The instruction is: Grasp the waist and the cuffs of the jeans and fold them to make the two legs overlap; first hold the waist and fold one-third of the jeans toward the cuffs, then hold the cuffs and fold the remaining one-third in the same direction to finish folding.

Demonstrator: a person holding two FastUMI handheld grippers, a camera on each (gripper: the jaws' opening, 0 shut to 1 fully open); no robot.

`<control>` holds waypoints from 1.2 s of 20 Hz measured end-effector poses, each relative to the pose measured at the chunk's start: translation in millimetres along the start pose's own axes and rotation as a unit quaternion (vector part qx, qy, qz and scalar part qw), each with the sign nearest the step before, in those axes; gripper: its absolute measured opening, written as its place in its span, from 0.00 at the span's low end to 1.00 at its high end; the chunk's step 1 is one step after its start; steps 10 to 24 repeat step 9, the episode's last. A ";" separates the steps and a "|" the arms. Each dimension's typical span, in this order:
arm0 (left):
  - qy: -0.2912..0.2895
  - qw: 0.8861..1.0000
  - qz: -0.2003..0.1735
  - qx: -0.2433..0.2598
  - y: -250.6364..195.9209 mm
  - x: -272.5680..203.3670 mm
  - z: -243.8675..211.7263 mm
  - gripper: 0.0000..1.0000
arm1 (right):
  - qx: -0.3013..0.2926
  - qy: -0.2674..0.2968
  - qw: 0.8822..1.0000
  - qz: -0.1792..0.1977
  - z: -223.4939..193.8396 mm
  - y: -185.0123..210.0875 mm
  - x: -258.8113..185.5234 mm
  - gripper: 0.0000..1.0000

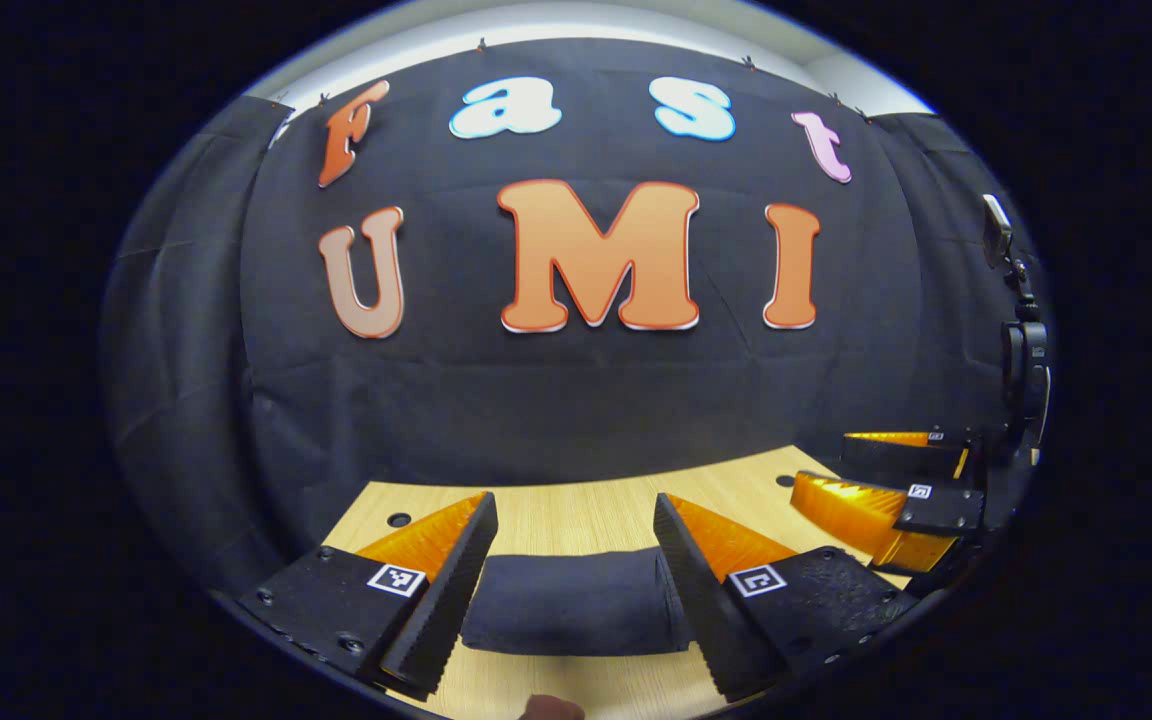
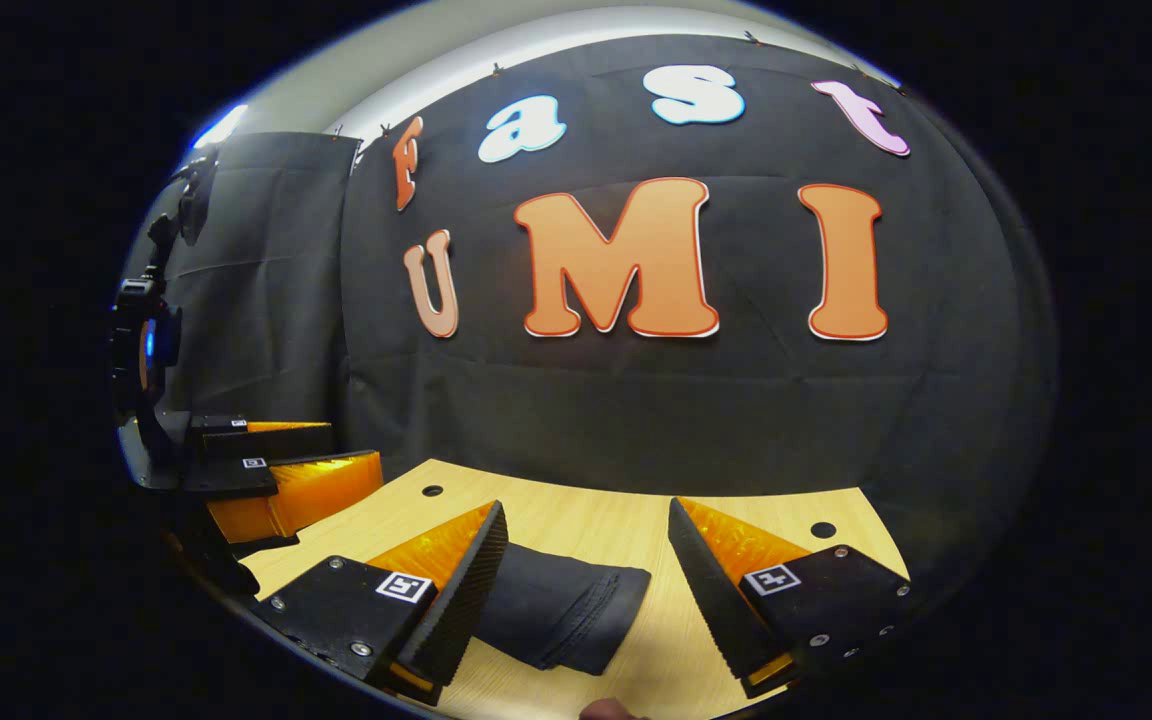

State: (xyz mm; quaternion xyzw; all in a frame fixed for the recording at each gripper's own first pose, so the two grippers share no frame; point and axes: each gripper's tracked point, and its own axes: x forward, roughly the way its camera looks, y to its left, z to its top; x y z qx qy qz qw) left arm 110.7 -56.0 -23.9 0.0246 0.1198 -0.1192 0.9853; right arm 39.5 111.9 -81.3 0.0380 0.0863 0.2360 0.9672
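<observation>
1. Left gripper [image 1: 576, 545], left gripper view: its two fingers rise from the bottom of the frame with a wide gap between them. The jaws are spread and grasp nothing.
2. Jeans [image 1: 576, 603], left gripper view: a dark, compact folded bundle lies flat on the table at lower centre, seen in the gap between the fingers. Whether the fingers touch the cloth cannot be told.
3. Table [image 1: 576, 510]: a light wood-grain top with small round holes near its far corners; it ends against the dark cloth wall [image 1: 576, 400] that covers the middle and top of the frame.
4. Right gripper, seen farther off at the lower right edge of the left gripper view [image 1: 836, 465]: its fingers point toward the frame's centre, above the table.
5. Right gripper [image 2: 586, 550], right gripper view: fingers at the bottom of the frame, spread wide apart and holding nothing.
6. Jeans [image 2: 566, 605], right gripper view: the folded bundle lies at lower centre, partly behind the finger on the frame's left; its stacked layered edges face the frame's right.
7. Left gripper, at the left edge of the right gripper view [image 2: 336, 455]: it hangs above the table's near corner, apart from the jeans.
</observation>
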 end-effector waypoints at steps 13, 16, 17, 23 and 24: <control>-0.065 0.997 0.039 0.018 12.3 -24.1 -12.4 0.96 | -0.017 -0.027 0.999 -0.007 -5.8 6.8 -8.0 0.98; -0.065 0.997 0.039 0.018 12.3 -24.1 -12.4 0.96 | -0.017 -0.027 0.999 -0.007 -5.8 6.8 -8.0 0.98; -0.065 0.997 0.039 0.018 12.3 -24.1 -12.4 0.96 | -0.017 -0.027 0.999 -0.007 -5.8 6.8 -8.0 0.98; -0.065 0.997 0.039 0.018 12.3 -24.1 -12.4 0.96 | -0.017 -0.027 0.999 -0.007 -5.8 6.8 -8.0 0.98; -0.065 0.997 0.039 0.018 12.3 -24.1 -12.4 0.96 | -0.017 -0.027 0.999 -0.007 -5.8 6.8 -8.0 0.98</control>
